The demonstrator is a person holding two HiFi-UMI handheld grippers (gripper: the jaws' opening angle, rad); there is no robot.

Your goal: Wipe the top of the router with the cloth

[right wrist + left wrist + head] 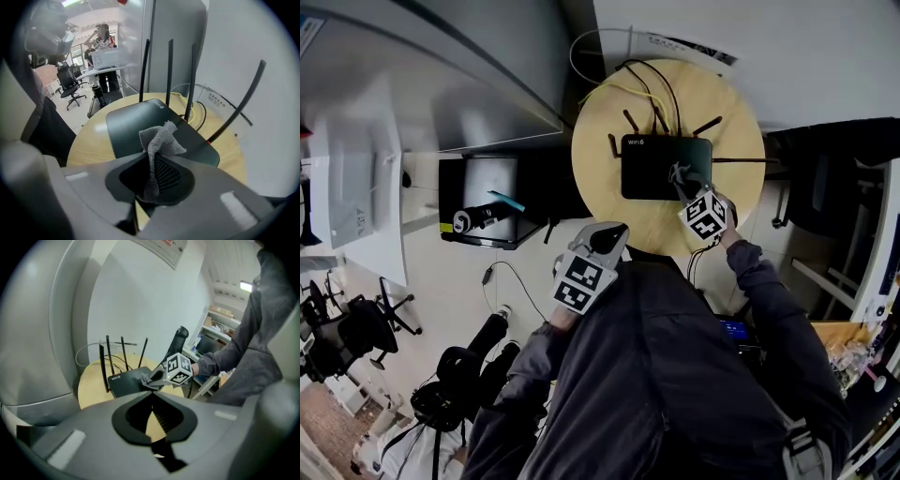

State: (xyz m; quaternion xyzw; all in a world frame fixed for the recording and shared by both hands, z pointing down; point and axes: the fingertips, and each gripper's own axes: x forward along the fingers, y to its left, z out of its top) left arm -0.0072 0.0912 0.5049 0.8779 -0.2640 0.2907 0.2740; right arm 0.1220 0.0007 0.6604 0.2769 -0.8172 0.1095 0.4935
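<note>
The right gripper [685, 187] clamps the grey cloth [161, 138] on the router [649, 167] top, mid-table [600, 192]. The left gripper [151, 393] has its jaws closed and empty, at the table's near edge.

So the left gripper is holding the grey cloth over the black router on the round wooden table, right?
No, the right gripper holds the grey cloth over the black router on the round wooden table; the right gripper view shows it pinched in those jaws. The left gripper holds nothing.

We see a fuzzy woven cloth [158, 140], a smooth, faintly glossy plastic router [129, 124], a matt pale wood table [89, 140].
</note>
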